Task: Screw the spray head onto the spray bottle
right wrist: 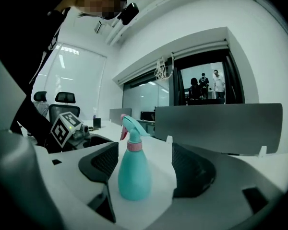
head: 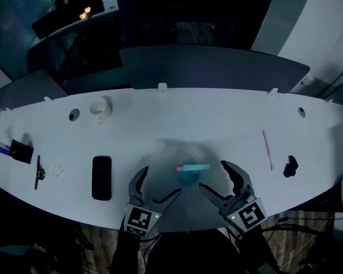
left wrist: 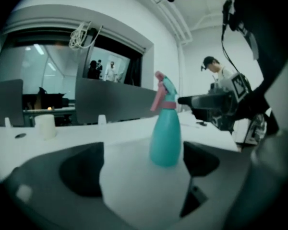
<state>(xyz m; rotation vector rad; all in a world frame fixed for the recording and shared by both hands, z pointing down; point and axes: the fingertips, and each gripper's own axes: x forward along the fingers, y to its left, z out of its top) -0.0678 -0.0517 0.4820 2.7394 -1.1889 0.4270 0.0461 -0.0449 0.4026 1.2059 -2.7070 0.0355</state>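
Here left tongs (head: pixel 160 181) and right tongs (head: pixel 212 175) gape empty beside the upright spray bottle (right wrist: pixel 133 176), fill unclear.

The spray bottle (head: pixel 188 177) stands upright on the white table (head: pixel 217 119), in the lower middle of the head view and near the table's front edge. It has a teal, pear-shaped body that is wide at the base and narrows to a slim neck. The spray head (head: pixel 198 168) sits on that neck over a pink collar; it is teal with a pink trigger and a pink nozzle tip that points toward the left of the head view.
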